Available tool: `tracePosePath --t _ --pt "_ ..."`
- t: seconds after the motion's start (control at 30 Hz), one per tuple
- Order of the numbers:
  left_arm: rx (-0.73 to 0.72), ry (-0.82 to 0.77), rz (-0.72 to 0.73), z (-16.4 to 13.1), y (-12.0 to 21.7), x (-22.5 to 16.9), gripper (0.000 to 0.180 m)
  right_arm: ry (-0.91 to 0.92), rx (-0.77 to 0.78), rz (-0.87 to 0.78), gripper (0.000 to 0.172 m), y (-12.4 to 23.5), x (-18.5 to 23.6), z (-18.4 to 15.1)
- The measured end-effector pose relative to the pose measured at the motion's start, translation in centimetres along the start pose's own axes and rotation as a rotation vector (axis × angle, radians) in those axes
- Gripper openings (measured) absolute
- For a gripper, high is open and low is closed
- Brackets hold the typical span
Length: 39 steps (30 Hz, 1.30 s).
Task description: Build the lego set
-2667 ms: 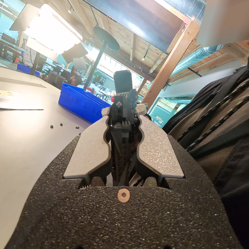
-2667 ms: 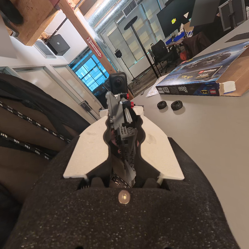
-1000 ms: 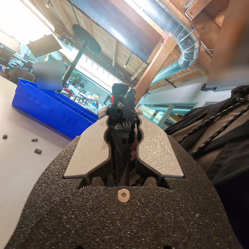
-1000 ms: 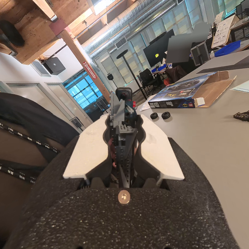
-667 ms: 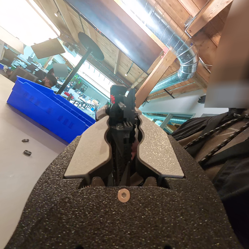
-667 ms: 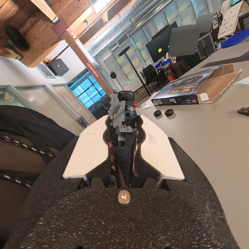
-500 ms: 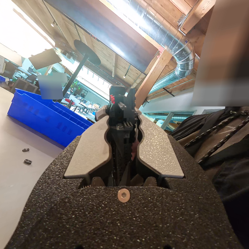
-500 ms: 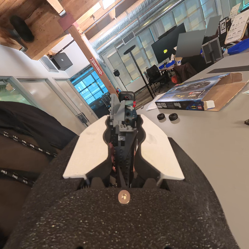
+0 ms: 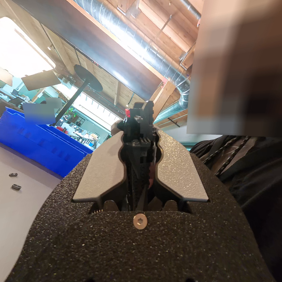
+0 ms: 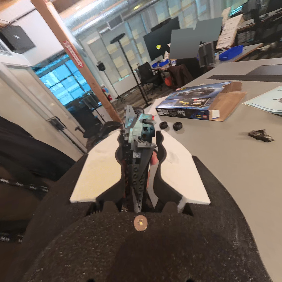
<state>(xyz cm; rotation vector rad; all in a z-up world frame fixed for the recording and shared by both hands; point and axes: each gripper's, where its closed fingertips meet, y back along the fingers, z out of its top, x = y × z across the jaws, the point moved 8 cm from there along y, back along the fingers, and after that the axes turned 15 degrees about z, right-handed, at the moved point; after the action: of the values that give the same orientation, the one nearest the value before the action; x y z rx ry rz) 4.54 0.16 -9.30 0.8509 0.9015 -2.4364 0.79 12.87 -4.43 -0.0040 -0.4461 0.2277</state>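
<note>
Left gripper (image 9: 139, 134) clamps a dark grey brick-built model (image 9: 138, 146). Right gripper (image 10: 139, 137) stands slightly wider; its right pad (image 10: 160, 141) is clear of the model.

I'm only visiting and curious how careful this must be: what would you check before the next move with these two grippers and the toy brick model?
1. Left gripper shut on the toy brick model: ok.
2. Right gripper pressing the model on both sides: cannot tell, the picture is blurred.
3. A fingertip shows between the model and one pad: not ok.
4. Two loose tyres lie apart from the right gripper: ok.
5. Blue bin stands apart from the left gripper: ok.
</note>
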Motion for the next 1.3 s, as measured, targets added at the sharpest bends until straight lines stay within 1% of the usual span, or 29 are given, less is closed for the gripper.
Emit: tracePosePath --t 0.17,0.33,0.5,0.63,0.87,1.3 --pt "-0.093 0.034 -0.021 1.1 1.2 0.2 0.036 0.019 0.028 -0.076 0.043 -0.6 0.3 -0.3" --pt "-0.080 -0.013 -0.037 1.3 1.2 -0.1 0.036 0.022 0.012 -0.058 0.045 -1.4 0.5 -0.1" --pt "-0.080 -0.014 -0.070 1.6 1.3 -0.2 0.036 0.043 0.008 -0.020 0.041 -1.7 0.6 0.0" --pt "-0.077 -0.044 -0.046 1.9 1.4 0.0 0.036 0.035 0.010 -0.017 0.038 -1.9 0.3 0.1" --pt "-0.061 -0.103 -0.032 2.6 1.5 0.1 0.036 0.041 0.026 -0.003 0.038 -2.3 -0.2 0.2" --pt "-0.052 -0.144 -0.028 3.5 1.6 0.7 0.036 0.036 0.036 0.017 0.039 -3.0 -1.2 0.5"
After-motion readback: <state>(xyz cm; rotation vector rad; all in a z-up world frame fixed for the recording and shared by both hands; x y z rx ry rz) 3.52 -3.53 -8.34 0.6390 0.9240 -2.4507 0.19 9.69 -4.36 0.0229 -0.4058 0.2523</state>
